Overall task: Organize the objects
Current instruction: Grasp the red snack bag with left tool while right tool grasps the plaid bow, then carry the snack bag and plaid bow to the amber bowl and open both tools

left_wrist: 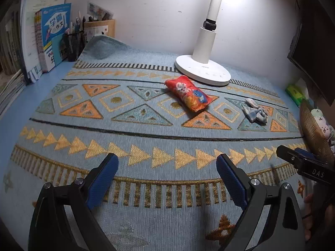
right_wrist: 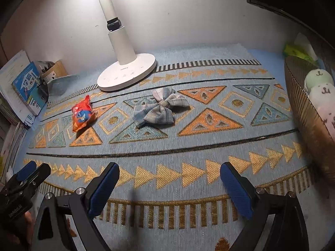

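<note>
1. Currently we hold the left gripper (left_wrist: 167,179) over the near edge of the patterned mat (left_wrist: 146,125), its blue-padded fingers (left_wrist: 102,179) spread wide with nothing between them.
2. We hold the right gripper (right_wrist: 169,188) beside it over the same near band of the mat, jaws likewise spread wide and empty.
3. We find the red snack packet (left_wrist: 187,93) lying flat on the mat's middle band, just in front of the white lamp base (left_wrist: 203,69) and clear of both grippers.
4. We find the plaid bow (right_wrist: 160,107) lying on the mat to the right of the packet, near it but apart, also in front of the lamp base.
5. We note a ribbed brown basket (right_wrist: 307,113) at the right edge of the mat; pale plush toys (right_wrist: 319,83) sit inside it.
6. We note a green tissue pack (left_wrist: 296,92) behind the basket, near the wall.
7. We note upright books (left_wrist: 53,35), a mesh pen cup (left_wrist: 74,46) and a cardboard box (left_wrist: 100,28) at the far left corner, where the mat's corner is curled up against them.
8. We see each gripper's tip at the edge of the other's wrist view.
</note>
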Demonstrator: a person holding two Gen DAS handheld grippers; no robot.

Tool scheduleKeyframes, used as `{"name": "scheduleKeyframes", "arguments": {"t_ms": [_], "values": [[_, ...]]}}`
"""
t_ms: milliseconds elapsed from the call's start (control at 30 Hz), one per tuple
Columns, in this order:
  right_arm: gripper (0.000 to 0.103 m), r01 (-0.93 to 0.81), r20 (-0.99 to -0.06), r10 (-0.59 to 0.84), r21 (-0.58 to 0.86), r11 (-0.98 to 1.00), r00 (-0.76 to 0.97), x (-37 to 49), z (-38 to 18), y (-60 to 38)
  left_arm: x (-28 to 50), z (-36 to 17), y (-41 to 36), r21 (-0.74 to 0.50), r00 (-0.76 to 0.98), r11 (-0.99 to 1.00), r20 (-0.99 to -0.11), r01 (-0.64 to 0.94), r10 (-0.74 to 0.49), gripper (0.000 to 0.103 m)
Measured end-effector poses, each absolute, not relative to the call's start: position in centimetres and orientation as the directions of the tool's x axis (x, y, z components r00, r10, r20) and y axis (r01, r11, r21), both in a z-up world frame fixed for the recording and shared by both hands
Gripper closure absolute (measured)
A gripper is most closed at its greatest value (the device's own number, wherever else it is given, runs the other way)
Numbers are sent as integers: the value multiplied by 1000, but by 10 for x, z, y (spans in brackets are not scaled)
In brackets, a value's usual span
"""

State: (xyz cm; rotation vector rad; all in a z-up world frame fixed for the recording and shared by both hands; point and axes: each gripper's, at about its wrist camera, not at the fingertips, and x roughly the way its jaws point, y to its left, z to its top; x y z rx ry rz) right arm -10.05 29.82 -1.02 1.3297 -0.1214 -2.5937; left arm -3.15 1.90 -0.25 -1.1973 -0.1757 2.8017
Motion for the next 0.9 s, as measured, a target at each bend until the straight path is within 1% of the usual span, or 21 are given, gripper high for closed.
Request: {"name": "scheduleKeyframes", "arguments": {"t_ms": [100, 167, 200, 267, 300, 400, 533, 600, 633, 667, 700, 733, 767, 800, 833, 900], "values": [[6, 121, -791, -256, 227, -966, -556, -124, -4, 295, -49, 10, 22, -137, -698, -989, -703, -53, 135, 8], [7, 117, -784, -244, 216, -969, -571, -138, -3, 289, -66, 17, 23, -156, -700, -987, -699, -50, 146, 8], [9, 116, -783, -240, 212, -970, -574, -145, -4, 286, -77, 18, 24, -161, -700, -986, -700, -39, 142, 8], [28, 114, -779, -254, 231, -966, -574, -155, -7, 281, -101, 15, 29, -169, -688, -985, -711, -37, 148, 8], [29, 105, -785, -253, 235, -966, -566, -160, -11, 279, -113, 11, 32, -179, -677, -983, -719, -37, 157, 8], [29, 85, -791, -257, 254, -963, -555, -171, -20, 276, -140, 0, 37, -204, -670, -979, -724, -18, 163, 9], [29, 83, -785, -213, 204, -976, -582, -182, -21, 265, -161, -10, 45, -212, -654, -977, -739, -8, 165, 9], [29, 87, -783, -171, 149, -985, -599, -185, -22, 257, -165, -12, 51, -189, -651, -982, -744, -12, 151, 10], [32, 94, -787, -157, 125, -988, -597, -185, -22, 254, -167, -14, 54, -176, -644, -984, -751, -18, 146, 18], [45, 107, -785, -156, 115, -988, -599, -185, -21, 251, -169, -16, 56, -171, -632, -985, -760, -29, 151, 24], [54, 113, -783, -150, 102, -988, -603, -183, -21, 249, -169, -16, 59, -147, -638, -988, -758, -36, 136, 29], [67, 116, -779, -143, 90, -989, -611, -182, -20, 247, -168, -16, 61, -151, -637, -987, -756, -54, 151, 37], [70, 125, -778, -154, 98, -987, -609, -181, -21, 248, -168, -15, 62, -154, -639, -986, -752, -65, 159, 43], [71, 129, -775, -163, 106, -986, -611, -180, -20, 248, -167, -15, 62, -164, -638, -984, -750, -75, 174, 50], [73, 132, -771, -178, 122, -984, -611, -180, -20, 251, -167, -14, 60, -175, -639, -982, -747, -75, 182, 56], [76, 158, -755, -242, 184, -970, -609, -178, -19, 255, -166, -14, 54, -215, -641, -973, -736, -82, 217, 62]]}}
